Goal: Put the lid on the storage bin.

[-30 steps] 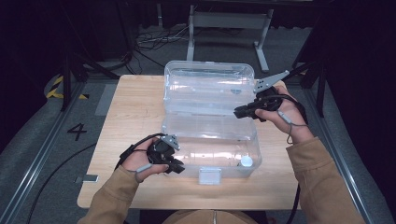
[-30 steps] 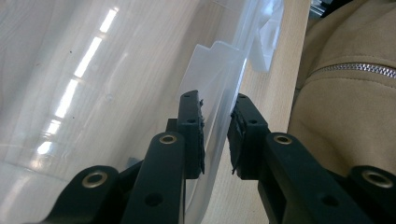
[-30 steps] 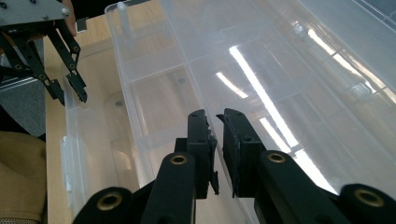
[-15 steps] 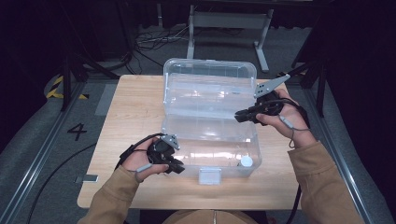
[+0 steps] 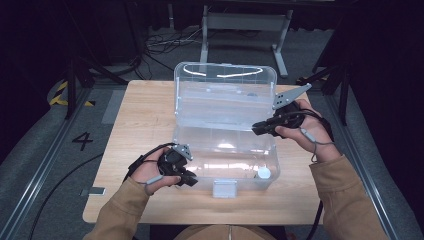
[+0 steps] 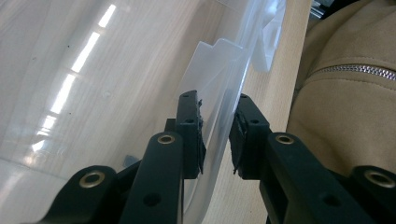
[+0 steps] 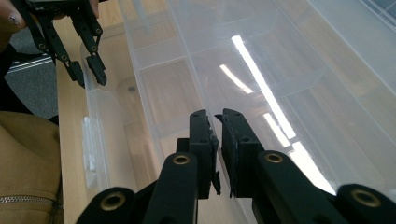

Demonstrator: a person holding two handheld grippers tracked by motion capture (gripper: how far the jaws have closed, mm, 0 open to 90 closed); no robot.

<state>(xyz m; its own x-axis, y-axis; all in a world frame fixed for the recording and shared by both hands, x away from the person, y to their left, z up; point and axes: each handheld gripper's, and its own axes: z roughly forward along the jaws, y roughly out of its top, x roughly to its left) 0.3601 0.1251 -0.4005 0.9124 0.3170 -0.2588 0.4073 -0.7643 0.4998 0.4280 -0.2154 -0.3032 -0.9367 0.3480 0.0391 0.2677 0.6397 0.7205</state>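
**Clear Plastic on Pale Wood**

The storage box (image 5: 225, 125) is clear, glossy plastic that throws back light streaks. The table (image 5: 140, 125) is pale, matt wood grain. Both grippers' jaws are matt black with brassy rivets. The sleeves (image 5: 345, 200) are tan cloth.

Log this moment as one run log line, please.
scene: open clear plastic box on wooden table | left hand-held gripper: jaws straddling box front wall | right hand-held gripper: nearly shut over box interior
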